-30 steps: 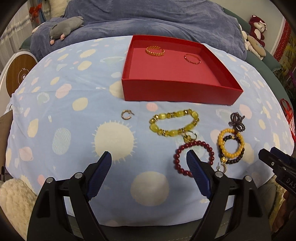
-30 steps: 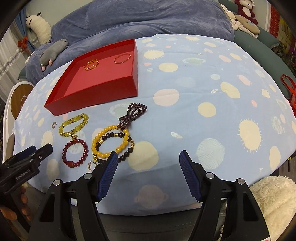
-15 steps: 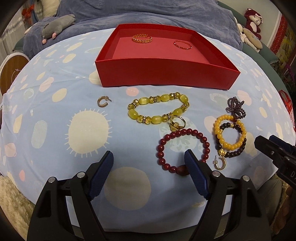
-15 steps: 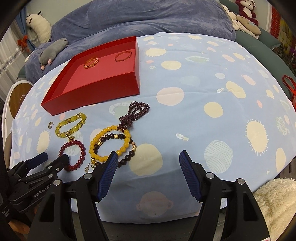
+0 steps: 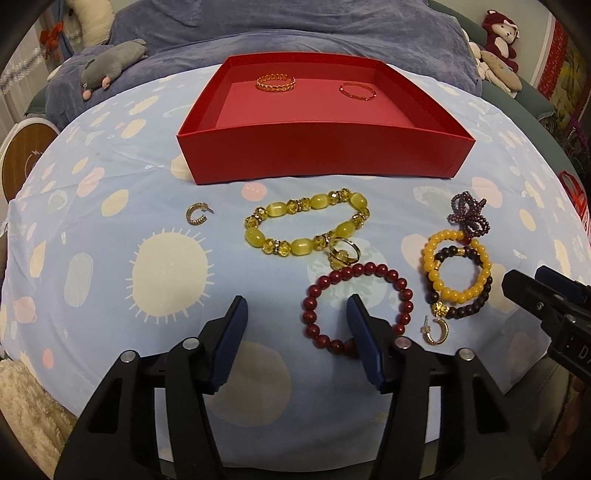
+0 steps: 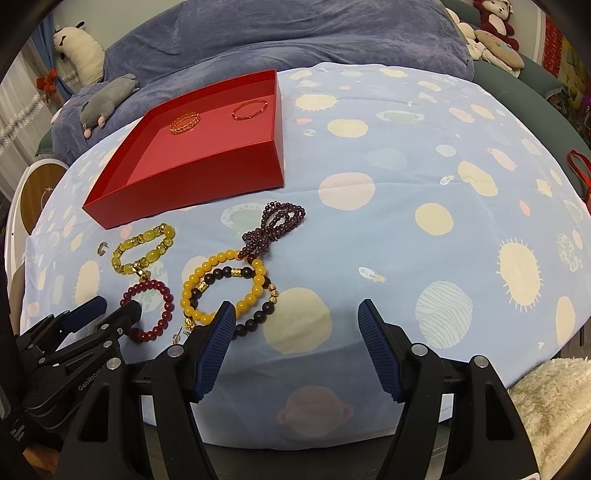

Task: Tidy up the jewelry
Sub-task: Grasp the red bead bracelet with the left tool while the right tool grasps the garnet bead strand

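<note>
A red box holds a gold chain bracelet and a thin red bangle. In front of it lie a yellow bead bracelet, a gold ring, a dark red bead bracelet, an orange bracelet over a dark brown one, a purple bead strand, and two gold hoop earrings. My left gripper is open, its right finger inside the dark red bracelet's loop. My right gripper is open and empty just right of the orange bracelet.
The jewelry lies on a light blue cloth with planets and suns. A blue blanket and a grey plush lie behind the box. A fluffy cream rug shows at the lower right.
My left gripper has moved forward and to the right, toward the dark red bracelet, its jaws narrower. My right gripper has edged forward a little.
</note>
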`<control>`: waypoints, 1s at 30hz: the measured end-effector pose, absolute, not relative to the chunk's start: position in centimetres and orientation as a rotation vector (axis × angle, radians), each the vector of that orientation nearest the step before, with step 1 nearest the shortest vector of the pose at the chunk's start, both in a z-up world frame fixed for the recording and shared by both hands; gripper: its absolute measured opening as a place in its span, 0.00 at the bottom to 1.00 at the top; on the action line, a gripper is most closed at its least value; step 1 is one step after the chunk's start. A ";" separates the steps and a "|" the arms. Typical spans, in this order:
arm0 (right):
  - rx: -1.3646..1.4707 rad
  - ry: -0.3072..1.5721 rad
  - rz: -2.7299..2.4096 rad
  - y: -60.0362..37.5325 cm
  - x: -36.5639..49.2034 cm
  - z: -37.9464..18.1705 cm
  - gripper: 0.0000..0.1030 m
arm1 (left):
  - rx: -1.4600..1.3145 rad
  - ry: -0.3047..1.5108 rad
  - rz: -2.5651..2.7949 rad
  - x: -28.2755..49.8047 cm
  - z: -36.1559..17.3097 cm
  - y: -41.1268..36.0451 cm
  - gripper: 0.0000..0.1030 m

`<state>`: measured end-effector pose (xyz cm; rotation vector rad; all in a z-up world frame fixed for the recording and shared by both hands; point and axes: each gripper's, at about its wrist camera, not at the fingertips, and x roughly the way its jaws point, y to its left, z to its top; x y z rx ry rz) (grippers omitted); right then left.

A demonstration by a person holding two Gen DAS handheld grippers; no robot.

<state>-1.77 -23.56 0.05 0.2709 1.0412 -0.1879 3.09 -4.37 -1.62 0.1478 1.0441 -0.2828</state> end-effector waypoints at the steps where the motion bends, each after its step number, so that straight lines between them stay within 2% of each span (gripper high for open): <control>1: 0.267 1.039 -0.186 -23.5 -1.5 0.1 0.64 | 0.160 1.038 -0.281 3.1 -1.6 -4.4 0.47; 4: 0.255 1.033 -0.190 -23.4 -0.5 0.3 0.64 | 0.190 1.023 -0.285 3.1 -1.6 -4.6 0.38; 9: 0.291 1.044 -0.189 -23.7 2.0 -0.2 0.63 | 0.177 1.026 -0.303 3.5 -1.4 -4.3 0.11; 10: 0.293 1.047 -0.188 -23.7 2.4 -0.4 0.63 | 0.168 1.029 -0.305 3.6 -1.4 -4.2 0.10; 13: 0.284 1.065 -0.182 -23.4 3.5 -1.0 0.57 | 0.129 1.040 -0.318 3.7 -1.3 -3.7 0.08; 15: 0.271 1.077 -0.177 -23.1 4.0 -1.4 0.48 | 0.111 1.044 -0.323 3.7 -1.3 -3.5 0.08; 19: 0.260 1.067 -0.170 -23.0 4.3 -1.7 0.42 | 0.085 1.052 -0.332 3.7 -1.2 -3.2 0.08; 21: 0.266 1.059 -0.151 -23.0 4.3 -1.6 0.25 | 0.070 1.056 -0.337 3.7 -1.1 -3.1 0.08; 24: 0.267 1.057 -0.143 -22.9 4.1 -1.4 0.10 | 0.054 1.058 -0.342 3.7 -0.8 -2.9 0.08; 30: 0.302 1.034 -0.147 -23.6 3.1 -0.5 0.09 | 0.035 1.051 -0.351 3.5 0.1 -2.7 0.08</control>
